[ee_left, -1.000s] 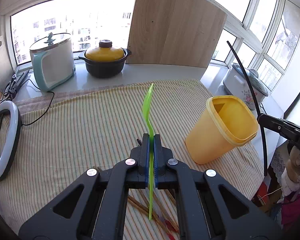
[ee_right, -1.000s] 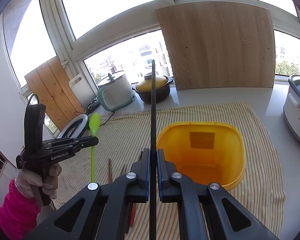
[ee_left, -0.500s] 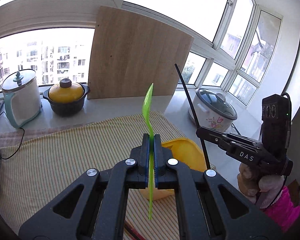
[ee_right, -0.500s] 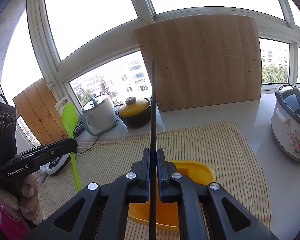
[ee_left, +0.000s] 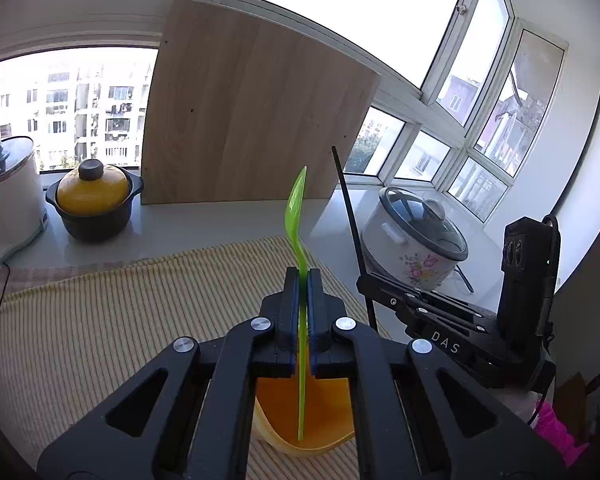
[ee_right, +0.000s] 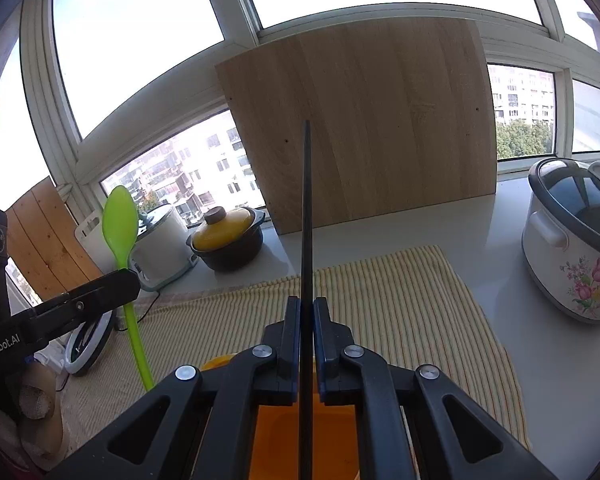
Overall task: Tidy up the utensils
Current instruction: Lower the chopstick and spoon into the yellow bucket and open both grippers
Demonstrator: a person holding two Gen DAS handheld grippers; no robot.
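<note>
Both utensils hang over the yellow plastic tub (ee_left: pixel 300 420): the left gripper (ee_left: pixel 302 280) is clamped on a lime-green plastic spoon (ee_left: pixel 296 208), the right gripper (ee_right: pixel 307 308) on a thin black chopstick (ee_right: pixel 307 200). Next, I'd say, lower each handle-first inside the rim before letting go.

Striped cloth (ee_right: pixel 400 300) on pale counter (ee_right: pixel 540 380)

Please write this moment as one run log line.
left tongs: shut on green spoon | right tongs: shut on black chopstick | both above yellow container

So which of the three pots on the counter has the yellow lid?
The low black pot between the other two; the tall white cooker and the floral cooker are both white.
</note>
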